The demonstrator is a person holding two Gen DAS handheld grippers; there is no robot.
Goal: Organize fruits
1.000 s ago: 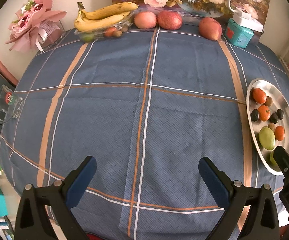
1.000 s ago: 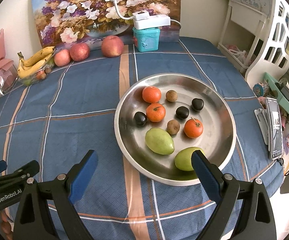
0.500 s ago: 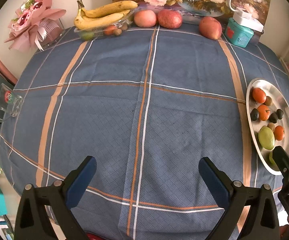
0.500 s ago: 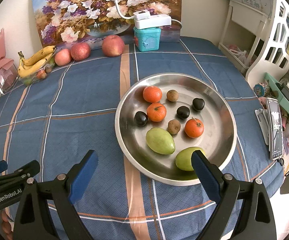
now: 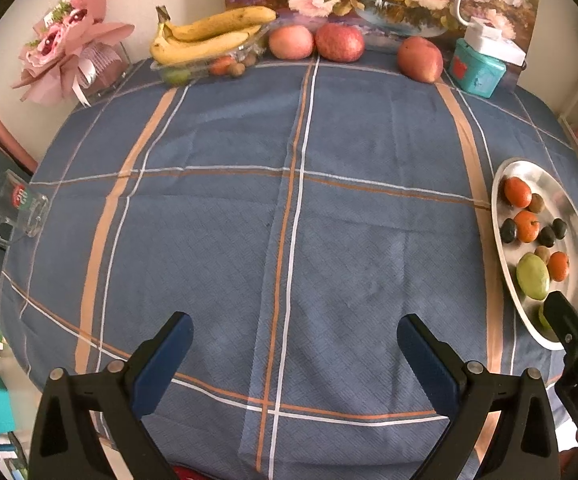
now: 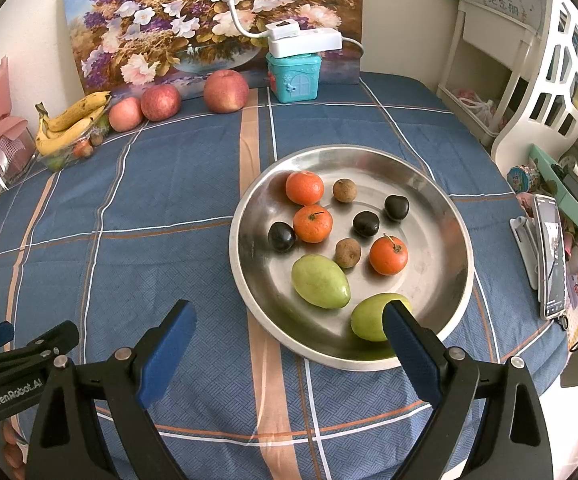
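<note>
Both the left gripper (image 5: pixel 293 344) and the right gripper (image 6: pixel 289 332) are wide open and empty, and the small round fruits in the shiny round metal plate (image 6: pixel 445 300) near the tabletop's right edge might roll away if bumped.

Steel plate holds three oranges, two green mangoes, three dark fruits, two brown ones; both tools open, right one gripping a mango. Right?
Wrong on the grip. The right wrist view shows the right tool open and empty above the steel plate; the near green mango lies loose behind one finger. Counts hold, and the left tool is open too.
</note>
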